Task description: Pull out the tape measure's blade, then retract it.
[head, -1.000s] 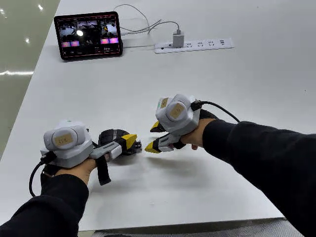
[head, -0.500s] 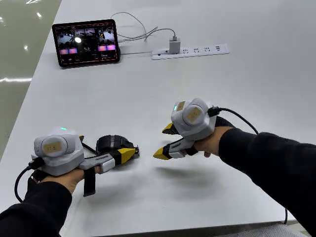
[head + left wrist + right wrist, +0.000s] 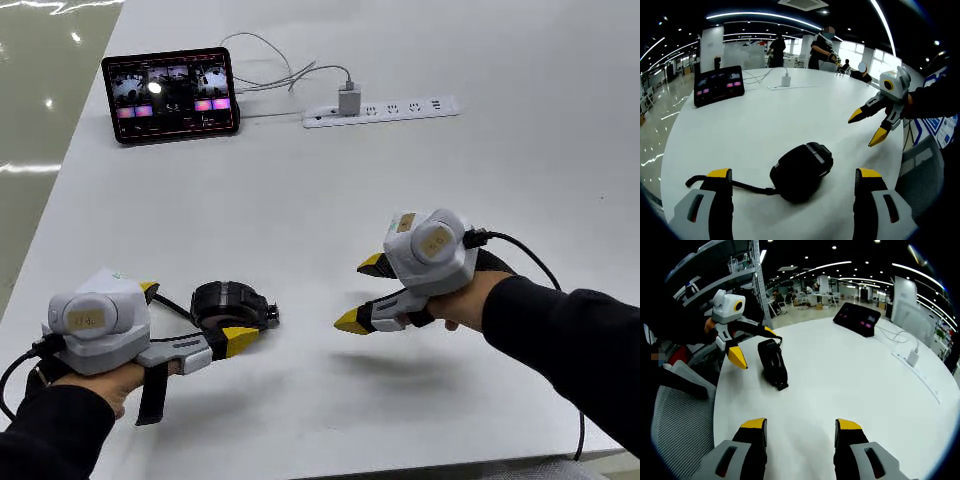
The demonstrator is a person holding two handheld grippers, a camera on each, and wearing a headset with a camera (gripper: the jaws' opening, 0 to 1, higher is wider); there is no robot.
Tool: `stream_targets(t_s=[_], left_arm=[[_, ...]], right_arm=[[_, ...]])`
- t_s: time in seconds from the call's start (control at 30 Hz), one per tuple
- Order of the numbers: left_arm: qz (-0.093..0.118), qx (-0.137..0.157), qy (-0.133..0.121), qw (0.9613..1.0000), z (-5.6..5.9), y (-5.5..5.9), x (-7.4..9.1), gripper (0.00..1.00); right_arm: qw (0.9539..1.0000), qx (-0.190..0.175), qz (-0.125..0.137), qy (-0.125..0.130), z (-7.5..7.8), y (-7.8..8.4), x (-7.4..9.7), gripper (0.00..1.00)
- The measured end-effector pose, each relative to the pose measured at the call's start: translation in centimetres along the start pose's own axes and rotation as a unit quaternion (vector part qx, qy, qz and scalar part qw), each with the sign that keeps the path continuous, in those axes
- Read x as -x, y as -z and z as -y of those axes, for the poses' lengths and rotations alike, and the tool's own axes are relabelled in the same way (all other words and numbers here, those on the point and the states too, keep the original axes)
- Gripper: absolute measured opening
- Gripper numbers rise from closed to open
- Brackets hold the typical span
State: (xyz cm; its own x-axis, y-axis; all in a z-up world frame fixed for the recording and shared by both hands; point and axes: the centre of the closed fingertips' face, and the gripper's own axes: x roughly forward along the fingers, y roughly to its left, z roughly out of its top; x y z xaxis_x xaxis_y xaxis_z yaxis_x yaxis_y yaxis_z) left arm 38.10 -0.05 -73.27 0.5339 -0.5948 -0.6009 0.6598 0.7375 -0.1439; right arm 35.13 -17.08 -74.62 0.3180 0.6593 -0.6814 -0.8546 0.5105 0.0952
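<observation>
Both sleeves [image 3: 570,335] are black, and the left gripper [image 3: 196,313] and right gripper [image 3: 360,293] are pale grey with yellow jaw tips, tan labels [image 3: 436,241] and black cables [image 3: 521,251].

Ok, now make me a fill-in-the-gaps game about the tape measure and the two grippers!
The tape measure is ____ in colour.
It lies between the ____ jaws of the left gripper.
The right gripper, open too and apart from it, holds ____.
Missing words: black; open; nothing.
</observation>
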Motion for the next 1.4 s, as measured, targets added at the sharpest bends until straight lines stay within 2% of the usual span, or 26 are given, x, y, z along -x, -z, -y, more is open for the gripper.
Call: stream_targets(t_s=[0.07,0.17,0.3,0.4,0.47,0.57,0.7,0.83,0.93,0.97,1.03,1.2,1.4], left_arm=[[-0.016,-0.014,-0.002,0.9998,-0.2,0.4,0.2,0.99],[-0.012,-0.014,0.001,0.9998,-0.2,0.1,0.5,0.99],[-0.014,-0.018,0.011,0.9997,0.1,0.2,0.9,0.99],[-0.005,-0.025,0.024,0.9994,0.6,-0.2,1.1,0.99],[-0.018,-0.047,0.023,0.9985,0.7,0.1,1.2,0.99],[-0.015,-0.048,0.035,0.9981,1.1,0.0,1.4,0.99],[-0.02,-0.052,0.034,0.9979,0.8,0.2,1.8,0.99],[-0.019,-0.053,0.038,0.9977,0.7,0.1,2.1,0.99],[-0.023,-0.068,0.038,0.9967,0.5,0.2,2.4,0.99],[-0.041,-0.075,0.043,0.9954,0.5,0.8,2.5,0.99],[-0.036,-0.083,0.048,0.9948,0.7,0.9,2.8,0.99],[-0.046,-0.08,0.053,0.9943,0.6,1.4,3.5,0.99],[-0.049,-0.077,0.053,0.9944,0.7,1.3,3.7,0.99]], right_arm=[[1.0,0.009,-0.001,0.003,0.0,0.3,0.7,0.53],[0.9996,0.027,-0.007,0.006,-0.1,0.8,1.6,0.54],[0.9996,0.025,-0.008,0.009,0.1,1.4,2.4,0.55],[0.9997,0.018,-0.006,0.012,0.4,1.9,3.1,0.56],[0.9998,0.014,-0.003,0.016,0.5,2.0,3.6,0.57],[0.9998,0.009,0.002,0.02,0.8,2.3,4.3,0.59],[0.9997,-0.003,0.01,0.023,1.1,2.7,5.6,0.63],[0.9996,0.003,0.007,0.026,1.2,3.6,6.5,0.66],[0.9995,-0.005,0.008,0.031,1.3,4.3,7.3,0.68],[0.9993,-0.009,0.009,0.034,1.3,4.5,7.7,0.69],[0.9992,-0.01,0.008,0.038,1.2,5.0,8.3,0.7],[0.9987,-0.017,0.008,0.047,1.6,6.2,10.0,0.73],[0.9975,-0.023,0.011,0.066,2.4,7.7,12.0,0.78]])
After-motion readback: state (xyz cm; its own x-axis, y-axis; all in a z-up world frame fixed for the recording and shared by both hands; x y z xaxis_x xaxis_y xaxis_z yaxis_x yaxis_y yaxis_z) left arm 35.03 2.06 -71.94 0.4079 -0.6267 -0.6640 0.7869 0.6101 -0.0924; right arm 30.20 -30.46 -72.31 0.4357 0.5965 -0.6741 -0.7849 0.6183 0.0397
